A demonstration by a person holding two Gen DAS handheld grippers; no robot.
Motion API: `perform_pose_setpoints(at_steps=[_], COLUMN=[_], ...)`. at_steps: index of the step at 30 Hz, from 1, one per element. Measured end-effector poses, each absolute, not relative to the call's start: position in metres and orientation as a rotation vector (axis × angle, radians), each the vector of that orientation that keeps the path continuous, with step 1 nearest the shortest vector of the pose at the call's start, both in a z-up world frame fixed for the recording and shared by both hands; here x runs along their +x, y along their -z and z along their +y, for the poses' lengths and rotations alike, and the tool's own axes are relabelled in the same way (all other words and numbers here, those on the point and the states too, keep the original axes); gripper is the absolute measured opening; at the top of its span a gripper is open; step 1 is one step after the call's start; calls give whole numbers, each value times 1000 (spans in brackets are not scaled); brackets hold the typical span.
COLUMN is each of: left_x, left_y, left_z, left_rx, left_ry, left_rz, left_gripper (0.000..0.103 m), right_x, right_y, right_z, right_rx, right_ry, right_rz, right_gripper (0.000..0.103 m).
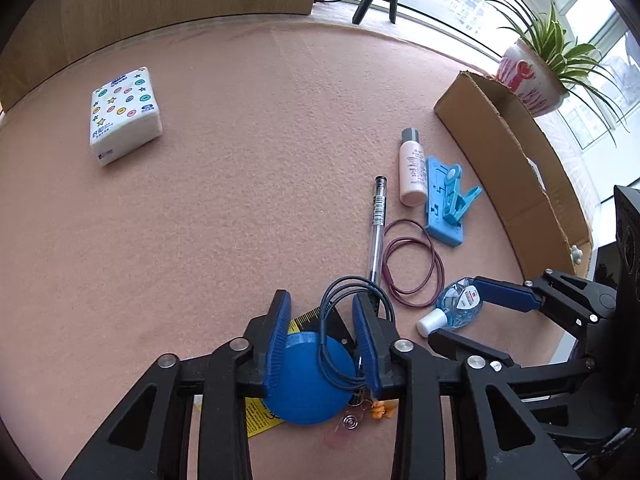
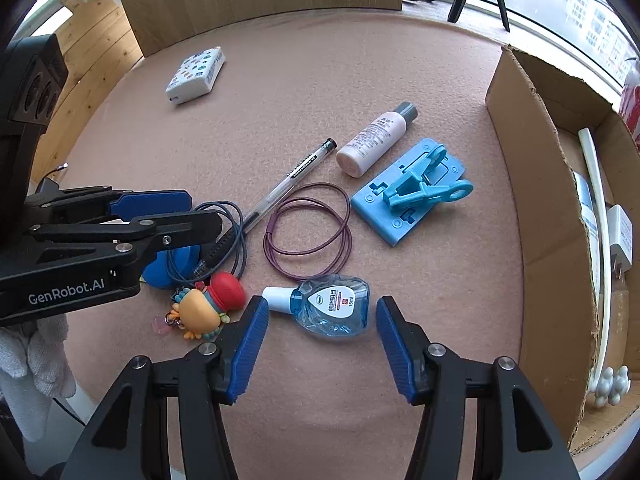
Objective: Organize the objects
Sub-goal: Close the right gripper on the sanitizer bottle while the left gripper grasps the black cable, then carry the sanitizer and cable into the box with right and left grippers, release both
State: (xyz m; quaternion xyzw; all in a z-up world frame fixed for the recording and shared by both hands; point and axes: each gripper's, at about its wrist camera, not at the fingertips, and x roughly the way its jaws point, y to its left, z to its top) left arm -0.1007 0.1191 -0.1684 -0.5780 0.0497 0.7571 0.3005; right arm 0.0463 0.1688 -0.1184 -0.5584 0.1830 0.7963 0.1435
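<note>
My left gripper (image 1: 321, 312) is open, its blue pads on either side of a blue round object (image 1: 310, 380) with a coiled grey cable (image 1: 352, 312) draped over it. It also shows in the right wrist view (image 2: 192, 212). My right gripper (image 2: 322, 316) is open, straddling a small clear blue eye-drop bottle (image 2: 330, 306), which also shows in the left wrist view (image 1: 454, 306). A pen (image 2: 290, 180), a purple cord loop (image 2: 308, 230), a pink lotion bottle (image 2: 376, 138), a light blue plastic holder (image 2: 412, 190) and a cartoon keychain (image 2: 208, 306) lie on the pink mat.
An open cardboard box (image 2: 532, 184) stands at the right with several items inside. A tissue pack (image 1: 124, 114) lies far left. A potted plant (image 1: 532, 76) sits behind the box. A yellow ruler (image 1: 260, 416) lies under the blue round object.
</note>
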Motion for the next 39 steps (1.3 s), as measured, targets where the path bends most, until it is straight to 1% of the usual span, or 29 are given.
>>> perform_pose_setpoints(at_steps=[3,4,5,6,7,15,23,32,39], left_x=[-98,-98,-96,-96,-94,-91,-86,-81,-81], left_y=[168,171,170,169,167,136,105,83,69], left_z=[123,129,129,128,125,97,80,103,147], left_rx=[-1526,-1524,-1522,-1520,-1517,-1472,-1409,-1350,-1289], left_ry=[-1996,-1997,-2000,-2003,-2007,-2066,-2104,-2096,-2073], left_rz=[121,118,117,110,98,-26,-73,-56,-47], left_gripper=[11,6,4,4,4,4,4,4,4], right_x=[46,45,45,45,46,52,62,79,108], right_y=[120,120,120,120,120,118,103,70,40], right_z=[169,169,168,167,167,174,177,191,219], right_rx=[-1607,-1605,-1604,-1604,-1602,-1560,-1504,-1389,-1287], right_ry=[-2293,-2294,-2293,-2292,-2292,-2308,-2328,-2359,-2349], right_rz=[533,525,509,489,476,558,581,596,591], right_gripper=[51,49,46,40,37,37,37,37,37])
